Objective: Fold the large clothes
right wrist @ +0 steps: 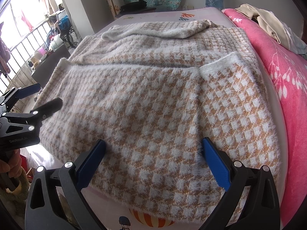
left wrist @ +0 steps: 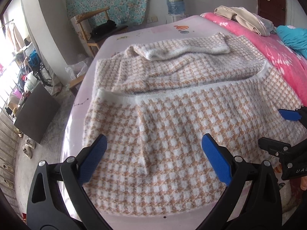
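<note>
A fuzzy orange-and-white checked sweater (left wrist: pixel 182 118) lies spread on the pale pink bed (left wrist: pixel 138 32), with a sleeve folded across its far part. It also fills the right wrist view (right wrist: pixel 153 105). My left gripper (left wrist: pixel 153 149) is open and empty, hovering over the sweater's near hem. My right gripper (right wrist: pixel 153 153) is open and empty over the same hem, further right. The right gripper shows at the right edge of the left wrist view (left wrist: pixel 284 130). The left gripper shows at the left edge of the right wrist view (right wrist: pixel 38 97).
A pink flowered blanket (left wrist: pixel 268 44) with piled beige clothes (left wrist: pixel 243 17) and a teal cloth (left wrist: pixel 293 38) lies along the bed's right side. A wooden chair (left wrist: pixel 96 28), a water jug (left wrist: pixel 174 2) and a dark box (left wrist: pixel 36 113) stand beyond and left of the bed.
</note>
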Demonstrator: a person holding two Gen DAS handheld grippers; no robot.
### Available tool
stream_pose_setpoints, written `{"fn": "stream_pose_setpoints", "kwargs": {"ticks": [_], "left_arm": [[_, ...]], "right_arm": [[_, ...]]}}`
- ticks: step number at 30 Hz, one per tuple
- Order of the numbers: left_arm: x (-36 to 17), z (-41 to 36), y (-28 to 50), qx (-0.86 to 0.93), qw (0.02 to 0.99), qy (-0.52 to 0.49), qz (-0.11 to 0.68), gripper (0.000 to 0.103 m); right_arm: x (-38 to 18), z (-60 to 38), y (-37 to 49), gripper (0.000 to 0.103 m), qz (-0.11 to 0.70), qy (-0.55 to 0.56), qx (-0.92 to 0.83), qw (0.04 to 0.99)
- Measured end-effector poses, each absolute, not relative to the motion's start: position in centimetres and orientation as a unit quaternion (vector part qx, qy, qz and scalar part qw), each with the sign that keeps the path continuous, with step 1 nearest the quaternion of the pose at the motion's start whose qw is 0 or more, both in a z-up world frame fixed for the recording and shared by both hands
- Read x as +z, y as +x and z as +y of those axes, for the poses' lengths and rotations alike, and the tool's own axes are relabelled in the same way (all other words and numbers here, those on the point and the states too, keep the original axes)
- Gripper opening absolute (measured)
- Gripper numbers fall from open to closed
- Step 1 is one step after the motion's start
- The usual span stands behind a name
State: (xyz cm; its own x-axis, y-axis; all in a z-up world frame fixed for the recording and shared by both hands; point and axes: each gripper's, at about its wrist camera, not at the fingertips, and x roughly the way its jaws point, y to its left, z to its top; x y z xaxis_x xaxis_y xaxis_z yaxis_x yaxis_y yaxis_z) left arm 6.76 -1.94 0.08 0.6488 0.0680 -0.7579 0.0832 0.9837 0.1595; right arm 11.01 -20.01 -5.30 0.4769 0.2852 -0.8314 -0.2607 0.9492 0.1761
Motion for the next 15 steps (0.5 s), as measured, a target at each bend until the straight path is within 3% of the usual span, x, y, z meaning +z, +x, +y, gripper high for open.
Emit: {"fn": "stream_pose_setpoints", "kwargs": {"ticks": [7,9,10,15], "left_arm": [[1.4,7.0,6.4,0.024,0.919,0.047,0.39,0.094],[1.2,9.6,7.0,0.026,0.919,0.033,0.391,0.087],[1.1,10.6,7.4,0.023,0.919,0.025,0.394,0.076],[0.0,15.6,10.8,0.004,0.912,-0.018,0.41,0.056]], "right_arm": [[-5.4,-20.1,11.0,0.097,0.487,0.012,0.16,0.859],[-5.4,-20.0,11.0,0.097,0.488,0.011,0.161,0.858],[-5.4,-20.0,11.0,0.097,0.488,0.01,0.162,0.857],[-5.3,-20.0,11.1,0.097,0.49,0.007,0.163,0.856]]}}
